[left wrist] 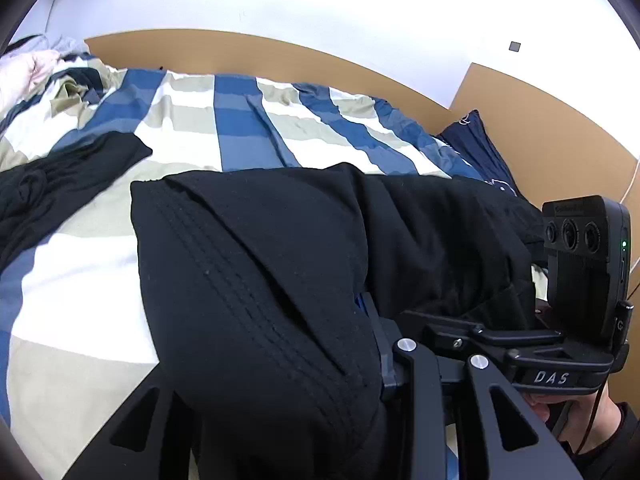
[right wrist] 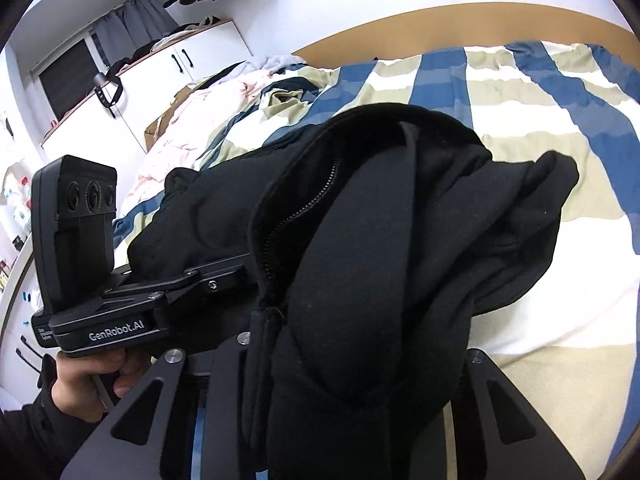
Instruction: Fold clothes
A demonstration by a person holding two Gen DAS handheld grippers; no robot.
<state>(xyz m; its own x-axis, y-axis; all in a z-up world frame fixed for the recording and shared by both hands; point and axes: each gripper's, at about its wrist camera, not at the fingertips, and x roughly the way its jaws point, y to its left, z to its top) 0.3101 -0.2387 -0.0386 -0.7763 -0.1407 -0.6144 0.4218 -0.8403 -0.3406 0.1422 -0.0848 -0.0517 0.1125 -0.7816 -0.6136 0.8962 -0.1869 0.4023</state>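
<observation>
A black zip jacket (left wrist: 260,264) hangs bunched between both grippers above the checked bedcover (left wrist: 192,120). Its ribbed hem faces the left wrist camera. In the right wrist view the jacket (right wrist: 380,240) shows its zipper (right wrist: 296,208) and covers my own fingertips. My right gripper (left wrist: 374,320) enters the cloth from the right and is shut on the jacket. My left gripper (right wrist: 240,274), held by a hand (right wrist: 84,380), clamps the jacket's other side. The fingertips of both are buried in fabric.
A second black garment (left wrist: 60,188) lies crumpled on the bed's left. A navy pillow (left wrist: 476,140) rests against the wooden headboard (left wrist: 280,52). A pink quilt (right wrist: 180,128) is piled at the bed's far end, with white cabinets (right wrist: 160,76) beyond.
</observation>
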